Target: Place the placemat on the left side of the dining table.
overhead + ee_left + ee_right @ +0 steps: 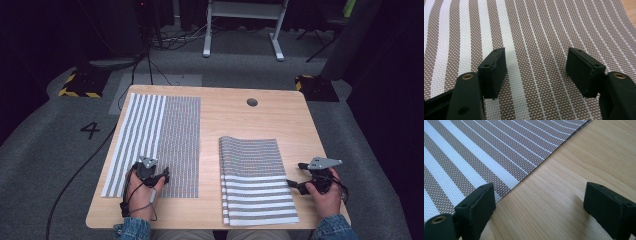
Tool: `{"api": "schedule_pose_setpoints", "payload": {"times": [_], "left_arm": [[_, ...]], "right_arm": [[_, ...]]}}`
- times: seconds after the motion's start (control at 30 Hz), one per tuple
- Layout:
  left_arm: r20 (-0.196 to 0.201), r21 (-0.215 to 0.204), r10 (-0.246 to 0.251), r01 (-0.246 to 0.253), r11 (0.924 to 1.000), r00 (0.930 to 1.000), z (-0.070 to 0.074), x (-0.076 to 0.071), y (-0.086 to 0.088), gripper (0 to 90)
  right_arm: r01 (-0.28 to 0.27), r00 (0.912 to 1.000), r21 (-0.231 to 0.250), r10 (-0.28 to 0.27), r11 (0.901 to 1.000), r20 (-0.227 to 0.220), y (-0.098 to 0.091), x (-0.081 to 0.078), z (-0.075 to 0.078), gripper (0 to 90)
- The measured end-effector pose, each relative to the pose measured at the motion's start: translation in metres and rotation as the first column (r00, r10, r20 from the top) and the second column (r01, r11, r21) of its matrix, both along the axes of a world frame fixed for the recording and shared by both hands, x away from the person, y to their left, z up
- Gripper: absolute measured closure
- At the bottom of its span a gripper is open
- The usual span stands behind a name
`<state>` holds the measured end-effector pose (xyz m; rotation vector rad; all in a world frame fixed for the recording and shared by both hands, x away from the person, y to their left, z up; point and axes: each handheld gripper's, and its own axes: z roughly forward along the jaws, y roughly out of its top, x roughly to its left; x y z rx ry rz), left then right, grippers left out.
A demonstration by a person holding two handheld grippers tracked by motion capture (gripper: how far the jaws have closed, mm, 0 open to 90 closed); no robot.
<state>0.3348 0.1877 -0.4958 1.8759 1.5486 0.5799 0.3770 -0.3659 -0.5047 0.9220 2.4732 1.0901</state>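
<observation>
The left gripper (162, 176) hovers over the flat striped mat (150, 145), jaws wide and empty — likely poised to pinch it. The right gripper (295, 185) waits unclenched beside the folded mat (255, 180) on the table (235, 115), at that mat's edge.

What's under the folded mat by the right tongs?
The folded mat lies in stacked layers, edges showing along its left side, on the wooden table. The right tongs sit open beside it. Anything between the layers is hidden.
</observation>
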Motion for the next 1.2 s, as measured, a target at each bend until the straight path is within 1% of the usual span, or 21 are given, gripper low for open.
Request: {"api": "schedule_pose_setpoints", "payload": {"times": [0.1,0.2,0.23,0.3,0.37,0.47,0.53,0.57,0.6,0.67,0.7,0.77,0.8,0.83,0.87,0.93,0.97,1.03,1.07,1.1,1.2], "left_arm": [[0.042,0.002,-0.020,0.020,0.9998,0.9989,0.010,-0.005,0.000,32.7],[0.066,0.004,-0.039,0.038,0.9993,0.9971,0.018,-0.011,-0.003,31.7],[0.069,0.013,-0.047,0.047,0.9988,0.9965,0.020,-0.013,-0.004,31.5],[0.071,0.023,-0.081,0.080,0.9965,0.9941,0.023,-0.018,-0.010,31.2],[0.076,0.018,-0.115,0.114,0.9933,0.9904,0.025,-0.022,-0.016,31.0],[0.082,0.005,-0.186,0.186,0.9825,0.9791,0.030,-0.027,-0.026,30.4],[0.083,-0.022,-0.233,0.236,0.9716,0.9689,0.034,-0.032,-0.034,30.1],[0.088,-0.030,-0.246,0.249,0.9679,0.9653,0.035,-0.034,-0.037,30.0],[0.087,-0.029,-0.260,0.264,0.9642,0.9616,0.036,-0.035,-0.039,30.0],[0.088,-0.023,-0.306,0.309,0.9506,0.9478,0.038,-0.040,-0.045,30.0],[0.090,-0.026,-0.316,0.319,0.9473,0.9446,0.038,-0.041,-0.048,30.0],[0.084,-0.022,-0.355,0.358,0.9333,0.9309,0.038,-0.045,-0.053,30.0],[0.078,-0.029,-0.377,0.381,0.9243,0.9227,0.037,-0.047,-0.057,29.9],[0.073,-0.032,-0.402,0.405,0.9136,0.9126,0.037,-0.047,-0.060,29.8],[0.064,-0.044,-0.419,0.422,0.9057,0.9059,0.036,-0.049,-0.063,29.7],[0.056,-0.039,-0.451,0.453,0.8905,0.8907,0.034,-0.050,-0.071,29.8],[0.052,-0.039,-0.468,0.470,0.8816,0.8820,0.032,-0.051,-0.074,29.7],[0.048,-0.039,-0.492,0.494,0.8685,0.8691,0.029,-0.052,-0.080,29.8],[0.043,-0.032,-0.504,0.505,0.8625,0.8628,0.028,-0.052,-0.083,29.8],[0.041,-0.043,-0.514,0.515,0.8561,0.8571,0.025,-0.053,-0.086,29.8],[0.025,-0.036,-0.539,0.539,0.8414,0.8421,0.020,-0.054,-0.092,29.9]], "right_arm": [[0.000,1.0000,0.000,0.000,1.0000,0.000,0.000,0.000,0.000,10.7],[0.000,1.0000,0.000,0.000,1.0000,0.000,0.000,0.000,0.000,10.8],[0.000,1.0000,0.000,0.000,1.0000,0.000,0.000,0.000,0.000,10.7],[0.001,1.0000,0.000,-0.001,1.0000,0.000,0.000,0.000,0.000,10.8],[0.001,1.0000,0.000,-0.001,1.0000,0.000,0.000,0.000,0.000,10.8],[0.000,1.0000,0.000,0.000,1.0000,0.000,0.000,0.000,0.000,10.7],[0.000,1.0000,0.000,0.000,1.0000,0.000,0.000,0.000,0.000,10.7],[0.000,1.0000,0.000,0.000,1.0000,0.000,0.000,0.000,0.000,10.8],[0.000,1.0000,0.000,0.000,1.0000,0.000,0.000,0.000,0.000,10.8],[0.000,1.0000,0.000,0.000,1.0000,0.000,0.000,0.000,0.000,10.8],[0.000,1.0000,0.000,0.000,1.0000,0.000,0.000,0.000,0.000,10.8],[0.000,1.0000,-0.001,0.000,1.0000,0.000,0.000,0.000,0.000,10.8],[0.000,1.0000,0.000,0.000,1.0000,0.000,0.000,0.000,0.000,10.8],[0.000,1.0000,0.000,0.000,1.0000,0.000,0.000,0.000,0.000,10.8],[0.000,1.0000,0.000,0.000,1.0000,0.000,0.000,0.000,0.000,10.7],[-0.001,1.0000,0.000,0.001,1.0000,0.000,0.000,0.000,0.000,10.8],[0.000,1.0000,0.000,0.000,1.0000,0.000,0.000,0.000,0.000,10.7],[0.000,1.0000,0.000,0.000,1.0000,0.000,0.000,0.000,0.000,10.8],[0.000,1.0000,0.000,0.000,1.0000,0.000,0.000,0.000,0.000,10.8],[-0.001,1.0000,0.000,0.001,1.0000,0.000,0.000,0.000,0.000,10.7],[0.000,1.0000,0.000,0.000,1.0000,-0.001,0.000,0.000,0.000,10.8]]}}
